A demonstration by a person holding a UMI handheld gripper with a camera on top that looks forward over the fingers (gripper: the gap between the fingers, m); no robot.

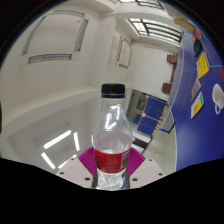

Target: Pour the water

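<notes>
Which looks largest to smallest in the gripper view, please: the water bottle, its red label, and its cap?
1. Water bottle, held between the tongs, very near the camera, so it looks oversized.
2. Red label.
3. Cap.

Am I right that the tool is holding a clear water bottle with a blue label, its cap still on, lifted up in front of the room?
Not quite: the label is red, not blue, as the gripper view shows. The rest holds: the tool grips the clear bottle between its pads, cap on, raised before the room.

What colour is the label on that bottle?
Red, on the clear bottle held between the fingers; gripper view shows it best.
</notes>
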